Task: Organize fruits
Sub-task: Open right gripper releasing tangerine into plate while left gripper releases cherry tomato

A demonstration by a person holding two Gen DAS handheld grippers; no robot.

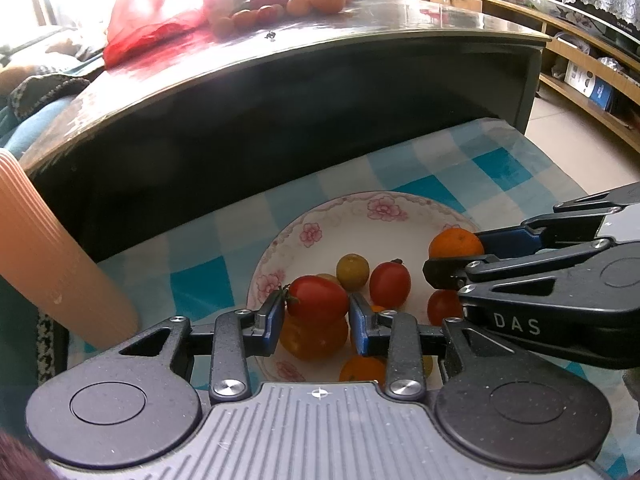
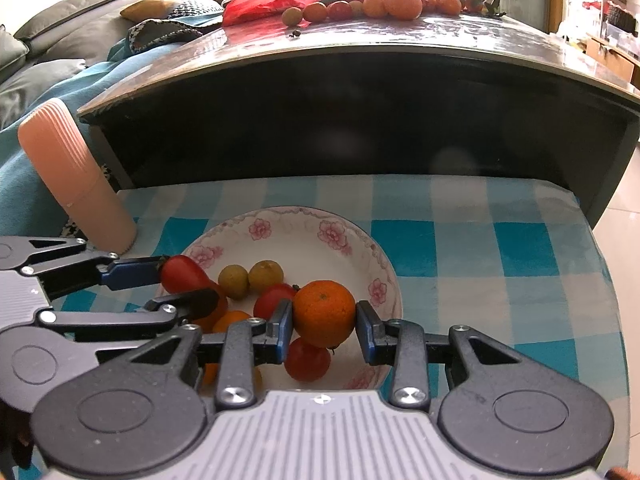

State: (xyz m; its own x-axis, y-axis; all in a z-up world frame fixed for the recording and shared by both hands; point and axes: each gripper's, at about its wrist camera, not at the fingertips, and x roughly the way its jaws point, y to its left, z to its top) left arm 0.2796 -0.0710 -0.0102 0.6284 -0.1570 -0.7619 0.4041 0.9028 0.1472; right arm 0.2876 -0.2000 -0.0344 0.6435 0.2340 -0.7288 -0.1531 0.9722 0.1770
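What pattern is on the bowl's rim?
Pink flowers on white along the bowl rim, clearest in the right wrist view.

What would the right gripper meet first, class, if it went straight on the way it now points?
Probably the far rim of the flowered bowl, then the checked cloth and the dark table front. The right gripper already has a mandarin between its fingers; depth is unclear.

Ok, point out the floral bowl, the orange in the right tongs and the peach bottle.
floral bowl [image 2: 332, 236], right wrist view, bare far inner wall.
orange [image 2: 324, 312], right wrist view, middle of peel.
peach bottle [image 2: 76, 176], right wrist view, ribbed body.
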